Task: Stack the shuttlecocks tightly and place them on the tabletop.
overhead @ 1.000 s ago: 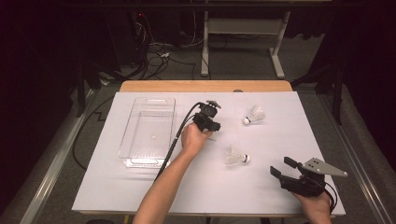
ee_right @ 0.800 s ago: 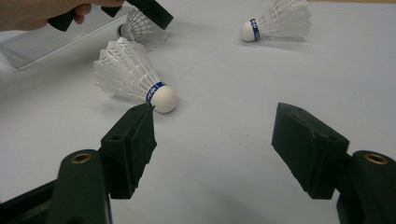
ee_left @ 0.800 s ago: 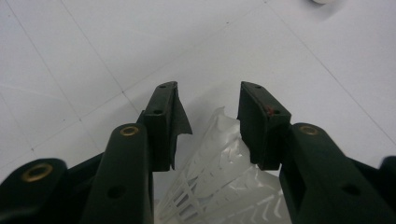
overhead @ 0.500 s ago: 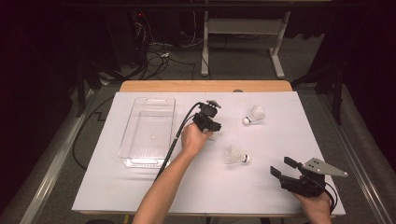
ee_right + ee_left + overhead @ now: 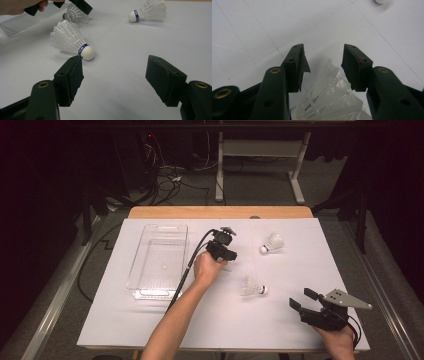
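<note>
the left gripper [image 5: 323, 66], its jaws just opening, stands apart around a shuttlecock [image 5: 329, 100] lying mid-table beside the clear tray [image 5: 145, 287], feather skirt pointing forward between the pads, untouched. the right gripper [image 5: 115, 75] gapes empty near the front right corner.

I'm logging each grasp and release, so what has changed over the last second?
The left gripper has just been opening its jaws; a shuttlecock lies between them, and the pads stand clear of its feathers. The hand itself stayed where it was, beside the clear tray. The right gripper, open near the table's front edge, and the other two shuttlecocks have not moved.
</note>
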The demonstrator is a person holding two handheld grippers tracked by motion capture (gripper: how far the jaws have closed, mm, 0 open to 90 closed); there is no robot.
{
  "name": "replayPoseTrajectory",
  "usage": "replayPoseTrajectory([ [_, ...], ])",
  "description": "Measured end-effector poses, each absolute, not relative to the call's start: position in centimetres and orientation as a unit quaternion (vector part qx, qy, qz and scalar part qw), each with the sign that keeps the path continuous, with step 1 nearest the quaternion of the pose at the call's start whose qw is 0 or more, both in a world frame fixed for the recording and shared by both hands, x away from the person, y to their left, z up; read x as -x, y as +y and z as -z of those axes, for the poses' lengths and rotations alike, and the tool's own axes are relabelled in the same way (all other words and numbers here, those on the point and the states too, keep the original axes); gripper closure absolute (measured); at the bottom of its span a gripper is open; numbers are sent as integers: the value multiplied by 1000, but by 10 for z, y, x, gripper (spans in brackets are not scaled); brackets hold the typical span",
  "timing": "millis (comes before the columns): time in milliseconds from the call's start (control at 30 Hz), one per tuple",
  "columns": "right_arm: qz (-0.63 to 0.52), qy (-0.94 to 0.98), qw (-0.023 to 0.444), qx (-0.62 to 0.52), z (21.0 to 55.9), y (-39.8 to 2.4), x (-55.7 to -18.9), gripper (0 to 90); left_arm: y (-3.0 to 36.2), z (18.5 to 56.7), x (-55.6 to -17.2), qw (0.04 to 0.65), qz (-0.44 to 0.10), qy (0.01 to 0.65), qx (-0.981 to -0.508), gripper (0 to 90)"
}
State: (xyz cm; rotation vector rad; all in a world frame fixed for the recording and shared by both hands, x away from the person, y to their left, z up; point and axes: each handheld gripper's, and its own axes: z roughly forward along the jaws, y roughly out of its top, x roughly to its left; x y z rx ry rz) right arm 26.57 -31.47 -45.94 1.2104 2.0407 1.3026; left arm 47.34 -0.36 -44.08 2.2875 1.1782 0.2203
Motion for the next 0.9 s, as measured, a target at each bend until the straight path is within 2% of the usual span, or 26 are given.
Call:
replayPoseTrajectory([
  [900,-469,737,216,-436,459,-315,-266,306,-2,435,-472,292,-70,442,-846,472],
])
